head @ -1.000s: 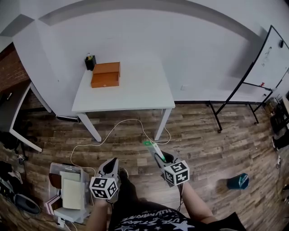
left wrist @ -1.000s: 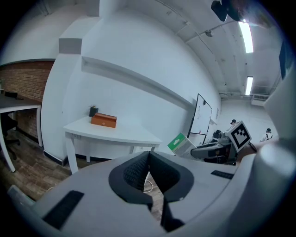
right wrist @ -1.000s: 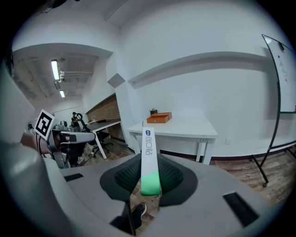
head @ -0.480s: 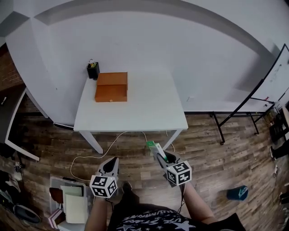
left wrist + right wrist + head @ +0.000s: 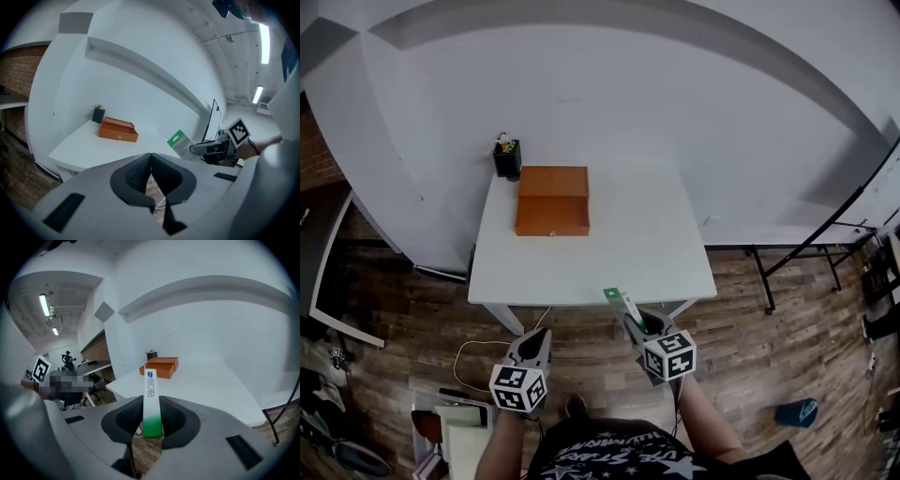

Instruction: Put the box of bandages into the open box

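An orange-brown wooden box [image 5: 551,206] sits at the far left of a white table [image 5: 628,253]; from here I cannot tell how its lid stands. My right gripper [image 5: 633,323] is shut on a slim white-and-green box of bandages [image 5: 622,305], held up just short of the table's near edge. In the right gripper view the bandage box [image 5: 150,390] stands upright between the jaws, with the wooden box [image 5: 161,367] beyond it. My left gripper [image 5: 538,336] is shut and empty, low beside the right one. The left gripper view shows the bandage box [image 5: 182,144] and the wooden box [image 5: 118,130].
A black pen holder [image 5: 507,157] stands behind the wooden box against the wall. A cable [image 5: 473,349] lies on the wood floor under the table. A plastic bin [image 5: 455,427] is at lower left, a teal object [image 5: 797,412] at lower right, and a whiteboard stand [image 5: 825,248] to the right.
The table and wooden box have drawn nearer and shifted right in the head view as the person walked up. The right gripper still holds the bandage box.
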### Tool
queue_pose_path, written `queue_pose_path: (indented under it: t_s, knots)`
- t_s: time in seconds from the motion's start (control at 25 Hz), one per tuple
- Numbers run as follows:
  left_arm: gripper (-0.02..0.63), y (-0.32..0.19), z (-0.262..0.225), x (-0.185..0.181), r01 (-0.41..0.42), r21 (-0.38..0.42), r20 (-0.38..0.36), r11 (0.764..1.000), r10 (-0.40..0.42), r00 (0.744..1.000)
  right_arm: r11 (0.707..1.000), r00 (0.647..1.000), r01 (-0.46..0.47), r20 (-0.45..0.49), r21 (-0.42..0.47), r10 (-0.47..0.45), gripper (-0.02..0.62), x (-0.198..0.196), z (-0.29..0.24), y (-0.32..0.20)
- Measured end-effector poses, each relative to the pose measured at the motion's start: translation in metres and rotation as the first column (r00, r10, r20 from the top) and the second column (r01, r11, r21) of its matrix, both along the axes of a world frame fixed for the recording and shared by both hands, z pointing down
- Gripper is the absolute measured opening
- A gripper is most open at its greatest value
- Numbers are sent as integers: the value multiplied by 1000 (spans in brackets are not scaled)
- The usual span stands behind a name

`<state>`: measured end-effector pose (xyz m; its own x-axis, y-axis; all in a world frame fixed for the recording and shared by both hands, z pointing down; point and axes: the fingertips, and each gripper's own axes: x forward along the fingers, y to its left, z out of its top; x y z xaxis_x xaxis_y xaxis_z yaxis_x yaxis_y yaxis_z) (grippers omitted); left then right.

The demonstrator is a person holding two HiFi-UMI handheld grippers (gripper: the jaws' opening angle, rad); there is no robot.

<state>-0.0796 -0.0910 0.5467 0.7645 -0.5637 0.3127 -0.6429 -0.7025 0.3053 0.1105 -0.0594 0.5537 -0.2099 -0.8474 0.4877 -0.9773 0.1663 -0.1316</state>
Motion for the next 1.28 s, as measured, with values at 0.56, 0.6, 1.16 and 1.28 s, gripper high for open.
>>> queue_pose_path:
  t_s: [0.56, 0.6, 1.16, 1.28]
  knots:
    - [20, -54, 9, -10, 12, -14, 7, 1000, -12, 1000, 1000, 1000, 17, -7, -13, -17, 114, -9, 8, -64]
    - [20, -59, 8, -11, 18, -10, 7, 1000, -18, 1000, 1000, 1000, 26, -9, -11, -26, 114, -9, 8, -72]
    - [20, -183, -4, 2, 127, 19, 45, 992, -128, 991, 987, 988, 154, -19, 47, -154, 114, 13, -12, -254]
    - [20, -214, -4, 6, 162, 15, 60, 987, -162, 985, 979, 979, 202, -25, 40, -201, 114, 13, -12, -296]
